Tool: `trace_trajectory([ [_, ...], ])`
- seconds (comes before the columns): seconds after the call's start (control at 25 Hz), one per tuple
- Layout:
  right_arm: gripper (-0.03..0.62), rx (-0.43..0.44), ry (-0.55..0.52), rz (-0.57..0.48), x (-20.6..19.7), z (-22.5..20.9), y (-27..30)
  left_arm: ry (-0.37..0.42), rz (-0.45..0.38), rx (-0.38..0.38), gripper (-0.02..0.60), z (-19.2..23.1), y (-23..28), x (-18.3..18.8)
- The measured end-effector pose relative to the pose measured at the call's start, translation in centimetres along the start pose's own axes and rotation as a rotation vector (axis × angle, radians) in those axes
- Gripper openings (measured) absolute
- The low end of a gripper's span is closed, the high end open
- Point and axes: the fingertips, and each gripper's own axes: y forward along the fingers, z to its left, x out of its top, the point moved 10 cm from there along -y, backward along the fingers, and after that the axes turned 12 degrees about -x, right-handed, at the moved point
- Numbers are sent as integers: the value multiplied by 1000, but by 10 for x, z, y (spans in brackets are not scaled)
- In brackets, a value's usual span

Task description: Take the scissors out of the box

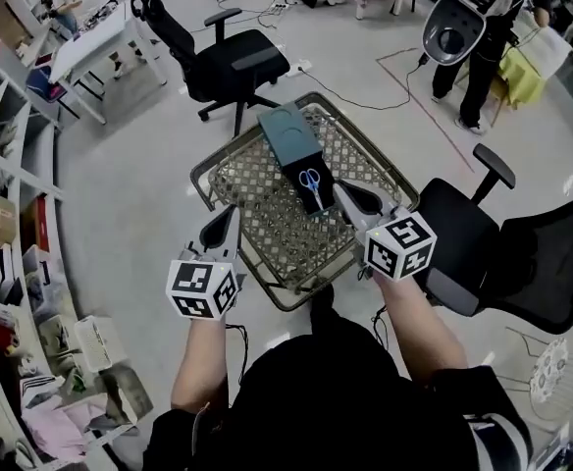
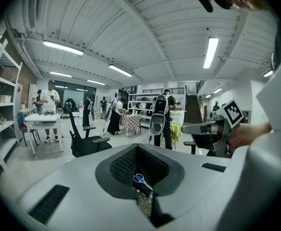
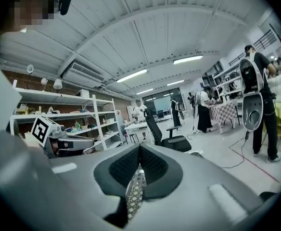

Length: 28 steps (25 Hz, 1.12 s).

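Observation:
Blue-handled scissors (image 1: pixel 311 180) lie in the black tray of an open box (image 1: pixel 315 202) on a metal mesh table (image 1: pixel 257 224). The box's teal lid (image 1: pixel 289 135) lies just behind the tray. My right gripper (image 1: pixel 343 192) is shut and empty, its tip beside the tray's right edge. My left gripper (image 1: pixel 230 214) hovers over the table's near left corner, shut and holding nothing. In the left gripper view the scissors (image 2: pixel 139 179) show low through the jaws' notch, and the right gripper (image 2: pixel 198 127) is at the right. The right gripper view shows only mesh (image 3: pixel 134 191) ahead.
A black office chair (image 1: pixel 230 62) stands behind the table and two more (image 1: pixel 522 263) are close on the right. Shelving (image 1: pixel 12 263) lines the left side. A cable (image 1: pixel 365 101) runs over the floor behind the table. People stand at the far right (image 1: pixel 488 37).

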Motion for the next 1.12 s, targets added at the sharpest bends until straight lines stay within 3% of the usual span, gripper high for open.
trace_trajectory([
  [0.4,15,80,4,174,-20,-67,105,-95,72,15,0,36,96,-3],
  [0.44,46,79,7,199,-26,-68,112,-105,77,17,0,40,99,-6],
  [0.48,71,73,8,224,-31,-67,117,-115,82,18,0,44,99,-9],
  [0.92,71,-47,-94,522,-115,-83,202,-186,175,-32,0,105,130,-71],
  [1.12,86,-114,-84,641,-154,-93,243,-236,192,-58,0,130,143,-97],
])
